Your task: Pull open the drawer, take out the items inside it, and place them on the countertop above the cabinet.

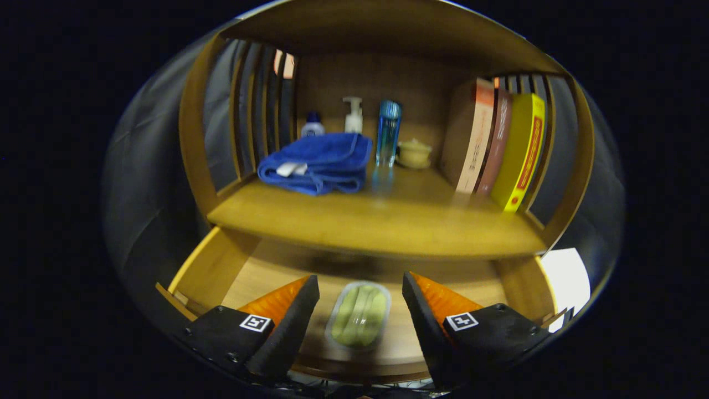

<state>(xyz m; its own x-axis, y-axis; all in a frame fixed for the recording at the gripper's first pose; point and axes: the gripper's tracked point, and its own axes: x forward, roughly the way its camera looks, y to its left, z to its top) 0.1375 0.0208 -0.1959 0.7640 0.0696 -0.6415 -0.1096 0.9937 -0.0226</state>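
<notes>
lying flat on the floor of the pulled-open wooden drawer (221, 271) is a clear plastic pack of pale green pieces (359, 314). the gripper (360, 302) hovers with its fingers spread wide, one on each side of the pack, neither touching it. above the drawer, on the wooden countertop (382, 221), sit a folded blue towel (318, 162), a tall blue bottle (388, 133) and upright books (498, 144).

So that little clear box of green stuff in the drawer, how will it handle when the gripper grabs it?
The box looks like thin clear plastic, so it is probably light and may flex. Its glossy, rounded sides could slip. It lies flat between the open gripper fingers in the drawer, so tipping seems unlikely.
</notes>
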